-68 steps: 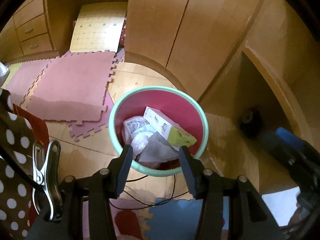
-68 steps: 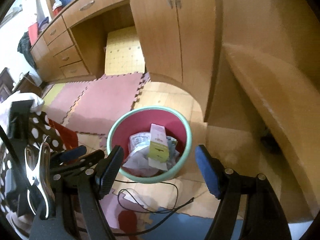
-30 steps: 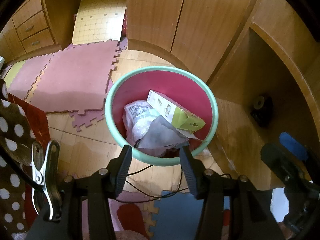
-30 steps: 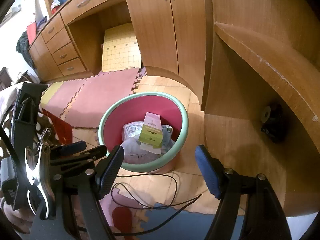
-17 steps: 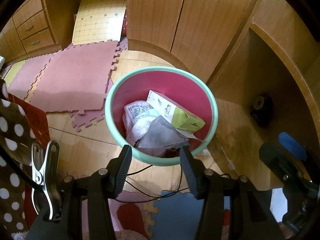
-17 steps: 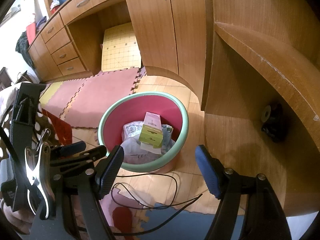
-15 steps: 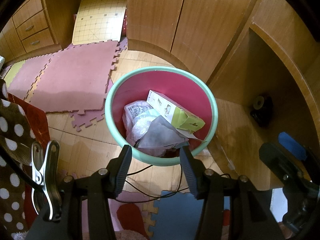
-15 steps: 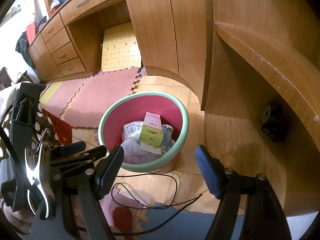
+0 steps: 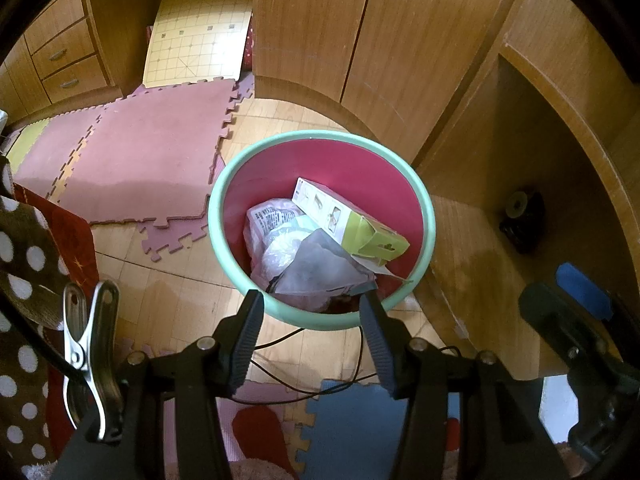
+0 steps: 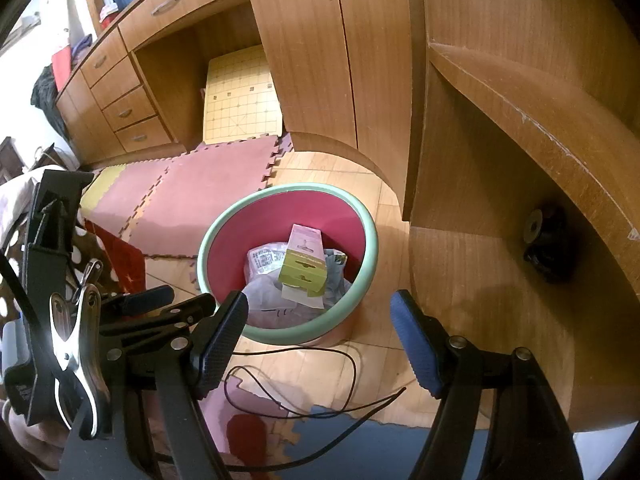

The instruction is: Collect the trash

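Wooden cabinets [image 10: 320,80] flank a floor of pink foam mats [image 9: 148,152], where a mint-rimmed red bin [image 9: 428,216] holds plastic bags [image 9: 288,256] and a green-ended carton [image 9: 352,224]. Above it, the left hand-held gripper [image 9: 312,320] and right hand-held gripper [image 10: 320,320] hang parted, empty.

You're not getting any readable text here. The clear plastic wrapper [image 9: 269,216] lying in the trash bin [image 9: 428,216] is showing a block of dark print, but it's coming through too small and blurred to make out, and that's holding in the right wrist view too [image 10: 266,258]. The white and green carton [image 9: 348,222] resting on top is showing only small product pictures and hang-hole cutouts, no legible wording. You're seeing no brands, numbers or signs anywhere else.
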Tool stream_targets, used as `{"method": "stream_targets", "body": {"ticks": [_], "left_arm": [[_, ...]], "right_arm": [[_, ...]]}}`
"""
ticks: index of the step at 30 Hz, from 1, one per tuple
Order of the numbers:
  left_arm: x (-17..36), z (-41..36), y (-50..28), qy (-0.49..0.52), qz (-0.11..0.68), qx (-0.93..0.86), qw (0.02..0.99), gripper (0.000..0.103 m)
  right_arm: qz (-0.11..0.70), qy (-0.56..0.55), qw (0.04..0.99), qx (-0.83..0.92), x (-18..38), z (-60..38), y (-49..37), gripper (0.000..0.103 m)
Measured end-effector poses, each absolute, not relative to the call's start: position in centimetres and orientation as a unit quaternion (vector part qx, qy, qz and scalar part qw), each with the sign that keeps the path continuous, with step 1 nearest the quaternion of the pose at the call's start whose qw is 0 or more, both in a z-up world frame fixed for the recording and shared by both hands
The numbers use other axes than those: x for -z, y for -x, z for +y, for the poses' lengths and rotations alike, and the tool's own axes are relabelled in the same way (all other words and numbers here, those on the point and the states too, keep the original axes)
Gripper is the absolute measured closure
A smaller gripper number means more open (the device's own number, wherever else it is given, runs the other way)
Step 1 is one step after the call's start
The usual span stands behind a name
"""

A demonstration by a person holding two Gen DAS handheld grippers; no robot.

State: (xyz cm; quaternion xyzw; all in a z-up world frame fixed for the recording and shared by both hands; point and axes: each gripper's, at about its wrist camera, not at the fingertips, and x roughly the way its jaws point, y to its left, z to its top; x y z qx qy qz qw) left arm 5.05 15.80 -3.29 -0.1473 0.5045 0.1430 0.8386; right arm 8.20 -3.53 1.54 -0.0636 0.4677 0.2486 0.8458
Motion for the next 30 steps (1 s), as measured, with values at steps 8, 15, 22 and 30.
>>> {"method": "stream_targets", "body": {"ticks": [8, 15, 22, 30], "left_arm": [[3.29, 15.82, -5.04, 0.147, 0.505, -0.143, 0.839, 0.051], [3.39, 15.75, -5.05, 0.148, 0.505, -0.142, 0.838, 0.051], [3.39, 15.71, -5.06, 0.148, 0.505, -0.143, 0.838, 0.051], [3.41, 15.67, -5.04, 0.148, 0.505, -0.141, 0.839, 0.051]], "right_arm": [[0.468, 0.063, 0.846, -0.248, -1.49, -3.56, -8.23, 0.028], [0.468, 0.063, 0.846, -0.248, -1.48, -3.57, -8.25, 0.028], [0.468, 0.063, 0.846, -0.248, -1.47, -3.58, -8.25, 0.028], [0.468, 0.063, 0.846, -0.249, -1.43, -3.63, -8.32, 0.028]]}}
